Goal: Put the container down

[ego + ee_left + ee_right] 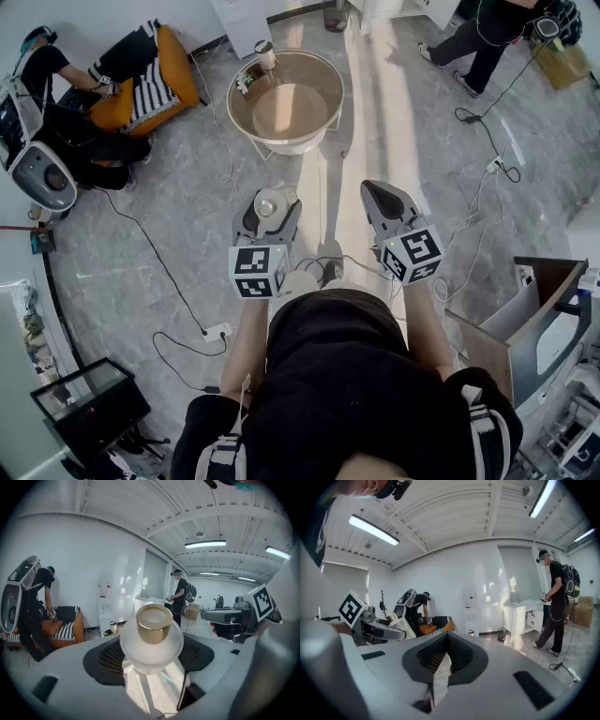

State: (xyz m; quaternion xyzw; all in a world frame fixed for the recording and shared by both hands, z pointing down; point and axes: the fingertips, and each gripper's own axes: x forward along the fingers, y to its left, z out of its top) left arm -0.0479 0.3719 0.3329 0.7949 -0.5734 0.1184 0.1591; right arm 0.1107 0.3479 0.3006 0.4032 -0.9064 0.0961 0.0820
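**Figure. A carry in progress, seen from the head and from both grippers.**

The left gripper [268,208] has its fingers clamped on the round frosted body of the container [151,645]. The container stands upright, its gold lid [153,623] on top. It is held in the air above the floor, well short of the near edge of the round desk [330,82]. The right gripper [382,195] has its fingers pressed together with nothing between them.

**Hazards (judged).**
- Opening the fingers here would drop the container on the floor, as the desk is not yet beneath it.
- The body looks smooth and curved, so it may slide or tip in the grip if jolted.
- Cables [178,281] trail across the floor near the feet and could catch a step.
- Set down on the desk's raised rim, the container would tilt.
- A reach toward the far left edge could knock the cup [265,54] standing there.

**Counts.**
- Containers: one, with one lid.
- Grippers: two.
- Desks: one.
- Cups: one, with a small greenish item [247,79] beside it, too small to identify.
- Other people: two.
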